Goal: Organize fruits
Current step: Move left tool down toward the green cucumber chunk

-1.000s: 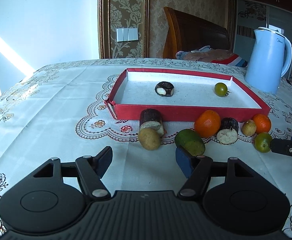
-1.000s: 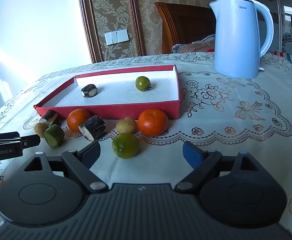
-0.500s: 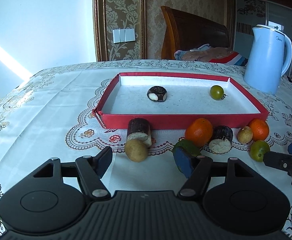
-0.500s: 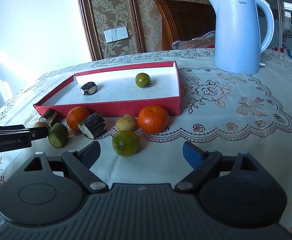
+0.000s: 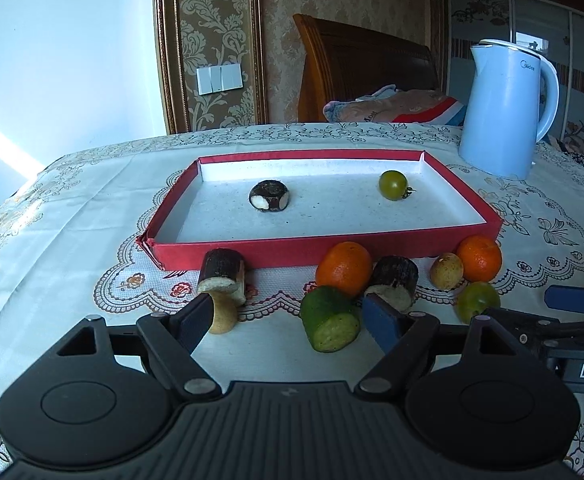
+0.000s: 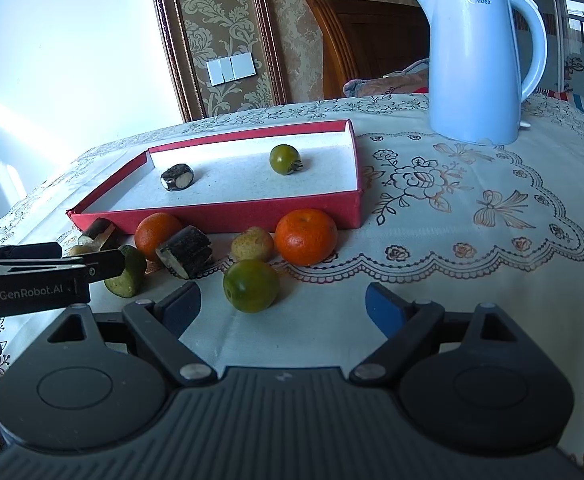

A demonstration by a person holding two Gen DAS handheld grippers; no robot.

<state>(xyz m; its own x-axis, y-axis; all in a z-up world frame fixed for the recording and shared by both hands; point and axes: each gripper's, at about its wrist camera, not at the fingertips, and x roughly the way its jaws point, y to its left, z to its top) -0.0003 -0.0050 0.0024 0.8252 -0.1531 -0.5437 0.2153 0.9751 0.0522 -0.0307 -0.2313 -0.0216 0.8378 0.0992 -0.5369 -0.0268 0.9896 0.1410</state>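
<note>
A red tray (image 5: pixel 323 250) holds a dark cut piece (image 5: pixel 270 196) and a small green fruit (image 5: pixel 393 185). In front of the tray lie two oranges (image 5: pixel 343 268), two dark-skinned cut pieces (image 5: pixel 222 272), two small yellow fruits (image 5: pixel 446 271), a green round fruit (image 6: pixel 251 286) and a green cut piece (image 5: pixel 329 320). My left gripper (image 5: pixel 288 320) is low over the cloth and its jaws are opening. The green cut piece lies between them near the right pad, not pressed. My right gripper (image 6: pixel 283 308) stands open just behind the green round fruit, holding nothing.
A pale blue kettle (image 6: pixel 475 64) stands at the back right on the patterned tablecloth (image 6: pixel 471 208). A wooden chair back (image 5: pixel 363 68) with folded cloth rises behind the table. The two grippers are close side by side; the left one (image 6: pixel 92 255) shows at the right view's left edge.
The left gripper has moved forward toward the fruit row and its jaws have widened. The green cut piece now lies between its fingers. The right gripper has kept still.
</note>
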